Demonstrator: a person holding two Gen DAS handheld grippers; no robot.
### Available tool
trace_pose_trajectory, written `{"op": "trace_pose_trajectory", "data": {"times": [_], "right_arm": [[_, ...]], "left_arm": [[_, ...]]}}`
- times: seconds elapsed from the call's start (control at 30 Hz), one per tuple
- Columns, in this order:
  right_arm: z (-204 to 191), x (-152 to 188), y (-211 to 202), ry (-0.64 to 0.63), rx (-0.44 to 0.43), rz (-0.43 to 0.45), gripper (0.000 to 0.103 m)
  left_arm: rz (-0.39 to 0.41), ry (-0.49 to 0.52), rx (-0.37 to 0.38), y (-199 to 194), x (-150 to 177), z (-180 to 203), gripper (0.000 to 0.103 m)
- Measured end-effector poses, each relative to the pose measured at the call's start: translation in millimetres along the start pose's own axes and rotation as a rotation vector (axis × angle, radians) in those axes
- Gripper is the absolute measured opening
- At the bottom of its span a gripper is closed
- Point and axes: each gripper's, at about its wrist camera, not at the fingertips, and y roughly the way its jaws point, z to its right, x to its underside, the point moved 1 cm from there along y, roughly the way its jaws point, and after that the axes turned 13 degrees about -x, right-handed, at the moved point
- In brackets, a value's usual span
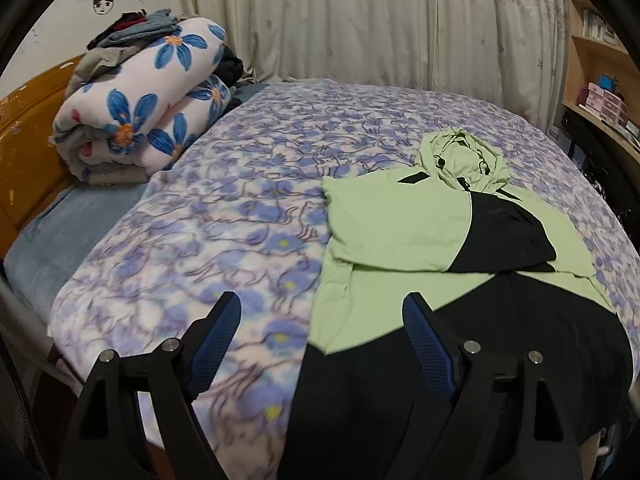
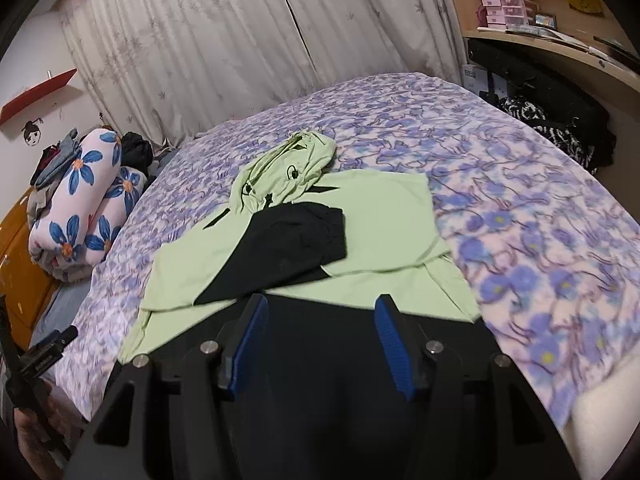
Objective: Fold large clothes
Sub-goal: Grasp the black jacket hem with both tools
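Jacket (image 1: 400,232) w/ sleeves folded on bed (image 1: 224,208), left hand-held gripper (image 1: 324,312) & right hand-held gripper (image 2: 320,316) apart, empty

Both grippers, the left gripper (image 1: 322,322) and the right gripper (image 2: 320,324), share one build: black angular plastic arms, round silver screws at the pivots, and ribbed blue pads (image 2: 394,348) lining each finger's inner face.

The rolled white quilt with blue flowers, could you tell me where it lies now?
The rolled white quilt with blue flowers lies at the bed's far-left corner, against the orange headboard.
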Motion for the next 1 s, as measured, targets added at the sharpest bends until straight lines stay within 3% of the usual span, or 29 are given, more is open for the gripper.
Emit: {"op": "trace_pose_trajectory", "data": {"times": [0.27, 0.6, 0.83, 1.0], "right_arm": [[24, 34, -32, -0.013, 0.062, -0.060, 0.056], [79, 80, -45, 0.032, 0.126, -0.111, 0.057], [118, 109, -36, 0.083, 0.164, -0.182, 0.057], [137, 125, -26, 0.133, 0.152, -0.210, 0.057]], "left_arm": [[-0.085, -0.002, 0.031, -11, 45, -25, 0.083], [-0.286, 0.008, 0.203, 29, 111, -32, 0.083], [-0.308, 0.008, 0.275, 48, 142, -30, 0.083], [-0.271, 0.035, 0.270, 49, 149, -23, 0.083]]}}
